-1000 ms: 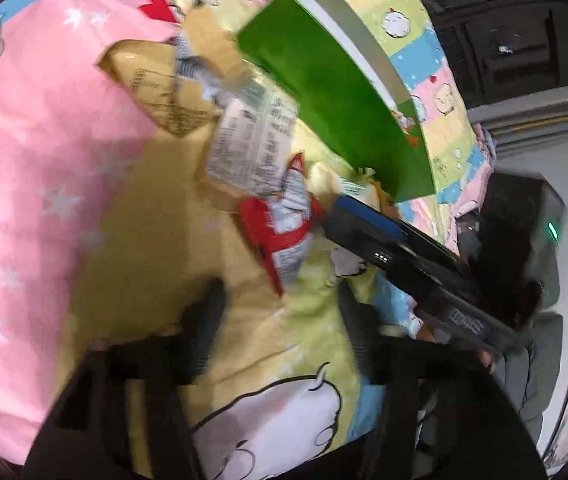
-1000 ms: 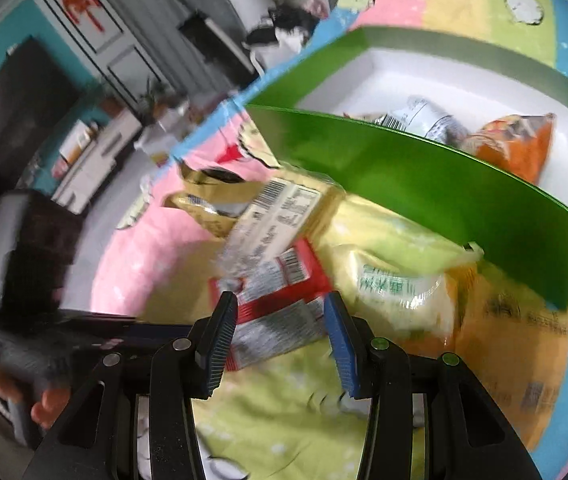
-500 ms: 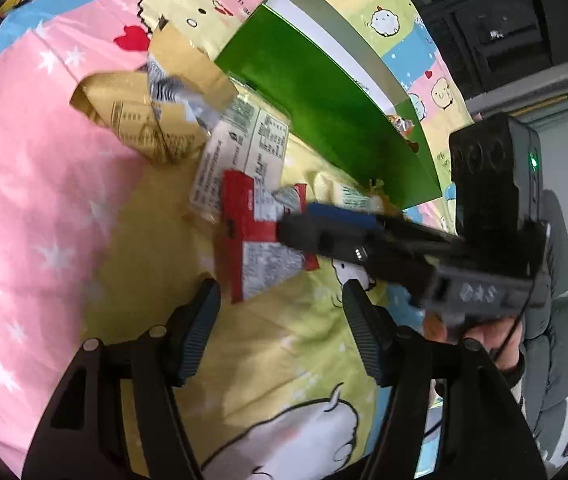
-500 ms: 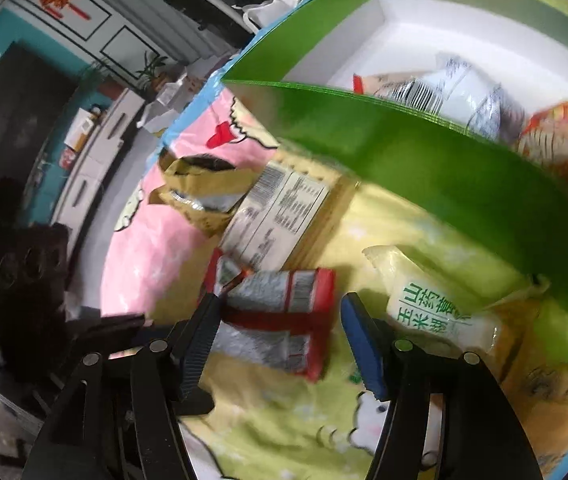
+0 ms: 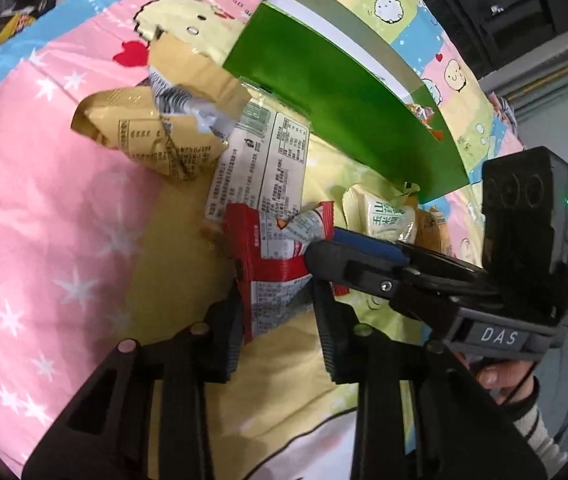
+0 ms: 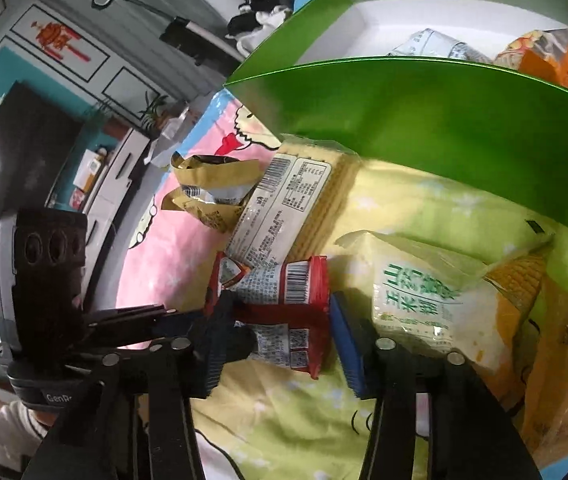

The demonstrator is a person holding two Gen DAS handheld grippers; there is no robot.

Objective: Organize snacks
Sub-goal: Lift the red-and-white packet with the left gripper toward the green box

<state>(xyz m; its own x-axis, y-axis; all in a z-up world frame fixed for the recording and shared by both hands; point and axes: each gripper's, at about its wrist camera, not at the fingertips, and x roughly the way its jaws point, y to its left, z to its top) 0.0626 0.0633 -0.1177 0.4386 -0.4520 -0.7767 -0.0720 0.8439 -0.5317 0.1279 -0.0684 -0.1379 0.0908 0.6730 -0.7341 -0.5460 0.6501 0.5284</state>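
Observation:
A red and white snack packet (image 5: 274,264) (image 6: 284,304) lies on the cartoon bedsheet. My left gripper (image 5: 276,316) is open, its fingers on either side of the packet's near end. My right gripper (image 6: 278,344) is open too and straddles the same packet from the other side; it shows in the left wrist view (image 5: 363,256). Behind the packet lie a cracker pack with a white label (image 5: 260,172) (image 6: 287,208), gold crumpled bags (image 5: 156,136) (image 6: 208,192) and a pale corn-snack bag (image 6: 419,296) (image 5: 383,216). The green box (image 5: 343,108) (image 6: 423,116) stands beyond and holds some snacks.
An orange bag (image 6: 551,60) and a silver-white packet (image 6: 435,48) lie inside the box. A yellow-orange bag (image 6: 555,360) lies at the right. The pink part of the sheet (image 5: 44,240) spreads to the left. Room furniture shows far behind (image 6: 64,140).
Both grippers have closed in on the red packet from opposite sides. The left gripper moved forward until its fingers flank the packet; the right gripper now reaches its other end.

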